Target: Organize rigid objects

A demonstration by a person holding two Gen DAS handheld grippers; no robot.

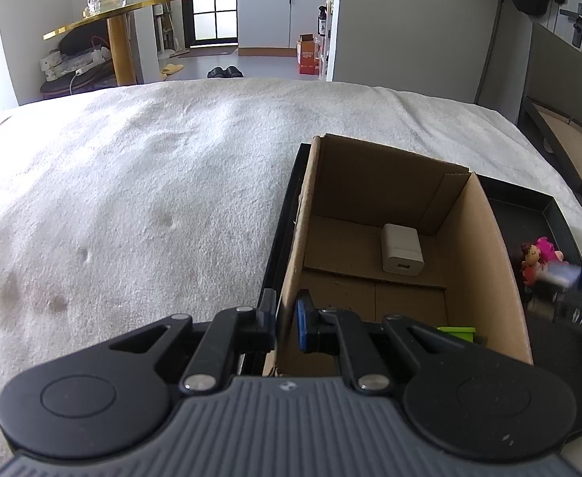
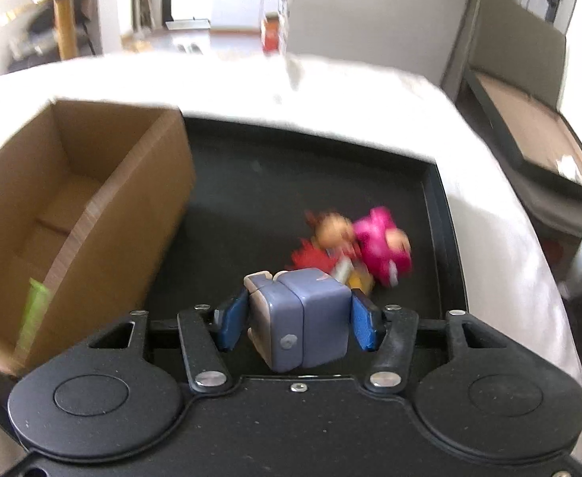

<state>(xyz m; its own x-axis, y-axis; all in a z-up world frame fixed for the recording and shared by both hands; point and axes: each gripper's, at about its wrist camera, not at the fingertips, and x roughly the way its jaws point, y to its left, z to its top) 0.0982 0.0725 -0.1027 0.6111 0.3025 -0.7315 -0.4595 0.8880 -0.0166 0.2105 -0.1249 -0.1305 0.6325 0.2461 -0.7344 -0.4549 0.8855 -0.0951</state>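
Observation:
My left gripper (image 1: 287, 314) is shut on the near left wall of an open cardboard box (image 1: 485, 238). A white charger cube (image 1: 402, 249) and a green item (image 1: 456, 333) lie inside the box. The box stands in a black tray (image 2: 291, 183) on a white bed cover. My right gripper (image 2: 298, 322) holds a grey-blue block (image 2: 302, 318) between its blue pads (image 2: 231, 322), just above the tray and to the right of the box (image 2: 92, 214). Beyond the block lie a red-haired doll and a pink doll (image 2: 362, 242). At the right edge of the left wrist view this block (image 1: 561, 272) shows as a blur.
The white bed cover (image 1: 131, 198) stretches left of and behind the tray. A second dark tray with a cardboard bottom (image 2: 529, 131) lies off the bed's right side. A gold-edged table (image 1: 119, 39) stands at the back left, with a kitchen doorway beyond.

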